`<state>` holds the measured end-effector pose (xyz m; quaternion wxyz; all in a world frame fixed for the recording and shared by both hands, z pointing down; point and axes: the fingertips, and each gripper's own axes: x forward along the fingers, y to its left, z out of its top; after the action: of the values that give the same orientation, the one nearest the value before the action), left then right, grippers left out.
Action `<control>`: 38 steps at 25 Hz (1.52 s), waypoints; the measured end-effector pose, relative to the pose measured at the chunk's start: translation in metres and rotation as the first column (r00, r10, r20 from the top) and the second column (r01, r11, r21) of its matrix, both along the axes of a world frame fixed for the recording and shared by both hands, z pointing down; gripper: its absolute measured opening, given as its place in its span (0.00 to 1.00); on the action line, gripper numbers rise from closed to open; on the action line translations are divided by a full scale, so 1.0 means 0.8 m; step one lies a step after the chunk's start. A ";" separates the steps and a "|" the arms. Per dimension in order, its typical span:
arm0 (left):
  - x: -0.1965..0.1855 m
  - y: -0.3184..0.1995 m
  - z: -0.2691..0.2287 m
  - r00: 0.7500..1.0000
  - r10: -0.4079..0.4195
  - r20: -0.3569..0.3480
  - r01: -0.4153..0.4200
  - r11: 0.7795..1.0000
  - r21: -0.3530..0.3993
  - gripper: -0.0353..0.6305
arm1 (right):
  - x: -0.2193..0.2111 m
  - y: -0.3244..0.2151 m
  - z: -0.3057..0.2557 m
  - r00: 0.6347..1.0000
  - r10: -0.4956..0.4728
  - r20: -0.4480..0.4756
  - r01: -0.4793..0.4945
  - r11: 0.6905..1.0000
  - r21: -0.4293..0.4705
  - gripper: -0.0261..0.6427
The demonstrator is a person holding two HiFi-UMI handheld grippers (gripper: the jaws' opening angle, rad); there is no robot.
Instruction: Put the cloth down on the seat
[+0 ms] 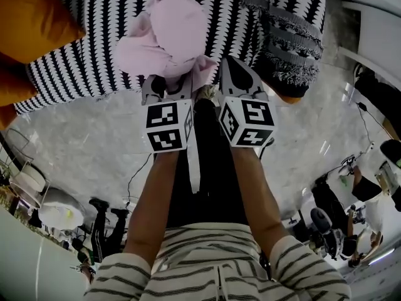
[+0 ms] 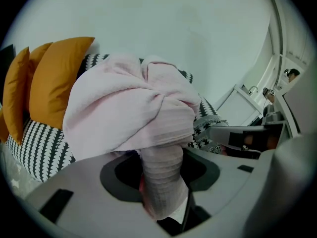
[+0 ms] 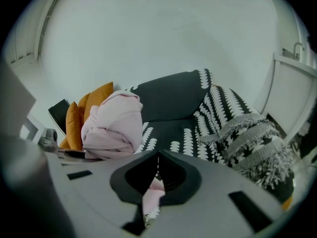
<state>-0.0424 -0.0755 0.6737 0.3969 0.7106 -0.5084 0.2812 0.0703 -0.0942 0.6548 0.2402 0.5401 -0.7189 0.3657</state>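
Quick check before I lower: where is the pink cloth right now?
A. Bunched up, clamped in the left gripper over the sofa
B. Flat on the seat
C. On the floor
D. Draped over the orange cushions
A: the cloth is a bunched ball at the tip of the left gripper, whose jaws pinch a twisted neck of it, with the seat beyond.

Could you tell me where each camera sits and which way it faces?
Head view: on the person's head, facing steeply down at the left gripper, right gripper, cloth and seat; forearms and shirt show.
Left gripper view: on that gripper, facing along its jaws, shut on the cloth, toward orange cushions.
Right gripper view: on that gripper, facing the seat; jaws pinch a cloth corner.
All share cloth and seat.
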 end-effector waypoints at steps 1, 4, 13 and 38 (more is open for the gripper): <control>-0.001 -0.003 0.002 1.000 0.000 -0.001 0.000 1.000 -0.004 0.35 | -0.001 -0.002 0.001 1.000 0.000 -0.002 0.000 1.000 -0.004 0.06; 0.005 -0.009 0.020 1.000 0.009 0.004 -0.009 1.000 -0.021 0.35 | 0.004 -0.005 0.017 1.000 0.006 -0.005 -0.006 1.000 -0.023 0.06; -0.025 -0.028 0.044 1.000 0.028 0.004 -0.027 0.997 -0.071 0.36 | -0.031 -0.026 0.021 1.000 0.013 -0.003 -0.013 0.999 -0.030 0.06; 0.003 -0.057 0.065 1.000 0.001 0.010 0.000 0.998 -0.068 0.06 | -0.001 -0.035 0.039 1.000 0.021 -0.005 -0.021 0.997 -0.079 0.06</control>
<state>-0.0399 -0.1214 0.7253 0.4183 0.6954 -0.5003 0.3019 0.0695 -0.1222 0.6862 0.2590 0.5385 -0.6976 0.3953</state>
